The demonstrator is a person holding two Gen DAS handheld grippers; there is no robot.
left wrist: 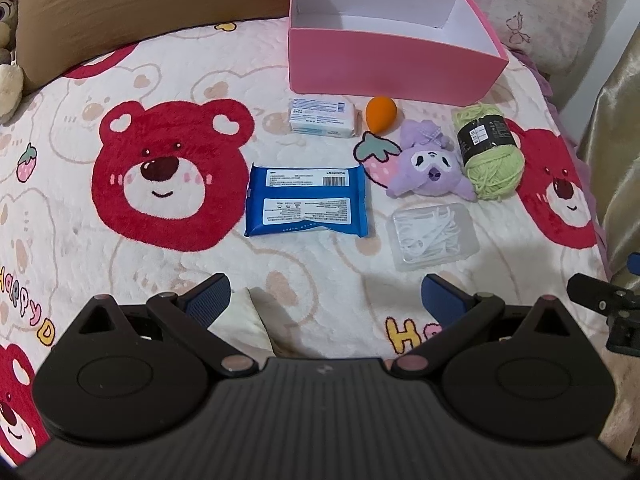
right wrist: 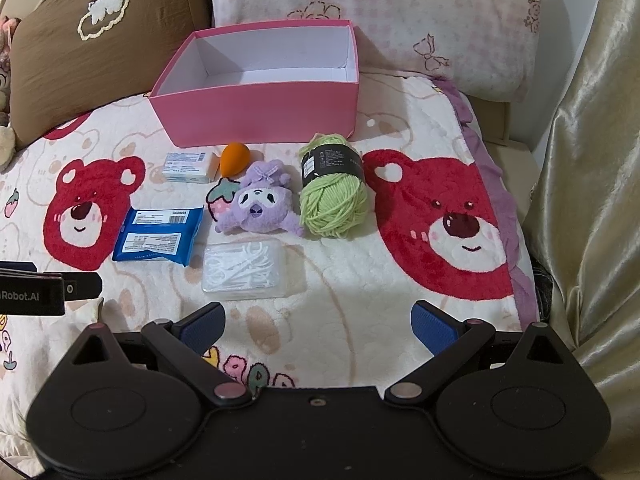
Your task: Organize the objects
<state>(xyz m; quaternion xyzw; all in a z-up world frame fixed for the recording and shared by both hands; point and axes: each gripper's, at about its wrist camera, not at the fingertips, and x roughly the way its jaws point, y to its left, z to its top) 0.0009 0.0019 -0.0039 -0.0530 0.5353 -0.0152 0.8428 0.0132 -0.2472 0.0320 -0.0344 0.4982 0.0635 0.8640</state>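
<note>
Fingers, left: left gripper (left wrist: 326,300) spread wide, holding nothing, hovering low over the blanket (left wrist: 132,256) with a pale folded cloth (left wrist: 248,316) just under its left pad
Fingers, right: right gripper (right wrist: 318,326) equally wide and empty, above the blanket's near edge
Nearest item: clear floss-pick case (right wrist: 245,266), flat, just ahead of the right gripper and a little to its left
Beside it: blue wipes pack (left wrist: 307,201), flat, label side up, straight ahead of the left gripper
Middle row: purple plush (right wrist: 258,204) lying between the wipes side and the green yarn skein (right wrist: 334,196); plush and yarn look to be touching, though the fisheye makes that uncertain
Further back: white tissue packet (left wrist: 322,116) and orange sponge egg (left wrist: 381,114) just before the box
Goal, as judged: pink box (right wrist: 260,120), open, nothing inside, against the pillow (right wrist: 400,12)
Step in hand: likely the first pick; nothing is boxed yet
Doing it well: take the floss-pick case across its short sides, fingers pressed slightly into the soft blanket so the pads get under its rim; lift level, clear the plush, release low inside the box
</note>
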